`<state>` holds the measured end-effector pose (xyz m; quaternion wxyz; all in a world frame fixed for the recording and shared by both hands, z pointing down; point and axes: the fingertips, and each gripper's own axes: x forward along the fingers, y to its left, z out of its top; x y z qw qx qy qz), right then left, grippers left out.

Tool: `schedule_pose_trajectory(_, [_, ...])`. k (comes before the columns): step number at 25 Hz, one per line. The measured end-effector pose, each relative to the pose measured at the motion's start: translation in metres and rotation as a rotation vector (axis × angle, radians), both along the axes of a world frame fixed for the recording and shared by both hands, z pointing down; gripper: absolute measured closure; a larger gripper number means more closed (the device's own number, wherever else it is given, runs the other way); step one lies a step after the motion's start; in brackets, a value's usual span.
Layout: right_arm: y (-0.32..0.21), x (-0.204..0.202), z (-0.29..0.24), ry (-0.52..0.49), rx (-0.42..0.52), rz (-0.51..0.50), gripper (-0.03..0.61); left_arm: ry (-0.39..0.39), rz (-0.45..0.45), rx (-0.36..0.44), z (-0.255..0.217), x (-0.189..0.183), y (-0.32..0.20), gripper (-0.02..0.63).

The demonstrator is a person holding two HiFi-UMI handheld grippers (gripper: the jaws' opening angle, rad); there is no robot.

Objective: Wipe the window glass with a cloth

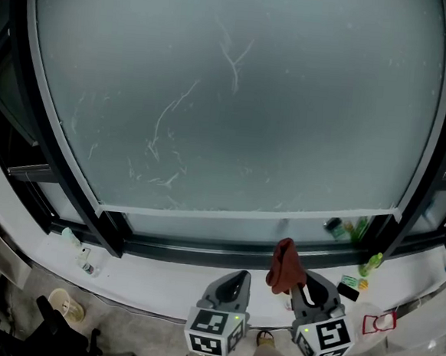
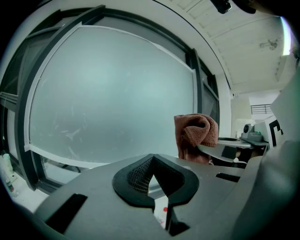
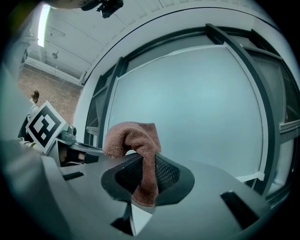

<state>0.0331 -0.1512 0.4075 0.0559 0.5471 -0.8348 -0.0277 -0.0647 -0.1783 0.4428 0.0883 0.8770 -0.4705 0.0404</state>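
Note:
A large frosted window pane (image 1: 237, 98) fills the head view, streaked with pale smears (image 1: 166, 123). A reddish-brown cloth (image 1: 284, 266) is clamped in my right gripper (image 1: 299, 283), which is shut on it; the cloth (image 3: 137, 154) folds over the jaws and hangs between them in the right gripper view. My left gripper (image 1: 234, 283) sits just left of it, shut with nothing between its jaws. In the left gripper view the cloth (image 2: 196, 136) shows to the right, in front of the glass (image 2: 112, 93). Both grippers hover below the pane, apart from it.
A white sill (image 1: 162, 272) runs under the window. On it stand small bottles at left (image 1: 86, 259), green bottles (image 1: 370, 263) and small packets (image 1: 349, 287) at right. Dark frame bars (image 1: 55, 160) flank the pane. A shoe (image 1: 65, 304) lies on the floor at lower left.

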Motion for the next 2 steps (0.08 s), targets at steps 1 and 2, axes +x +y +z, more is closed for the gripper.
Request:
schedule_pose_trajectory(1, [-0.0013, -0.0006, -0.0012, 0.003, 0.033, -0.009, 0.528, 0.000, 0.001, 0.000, 0.0000, -0.0001, -0.0004, 0.609])
schedule_pose_trajectory(2, [-0.0026, -0.0011, -0.0023, 0.006, 0.067, -0.017, 0.528, -0.001, 0.002, 0.001, -0.0001, -0.0001, -0.0008, 0.609])
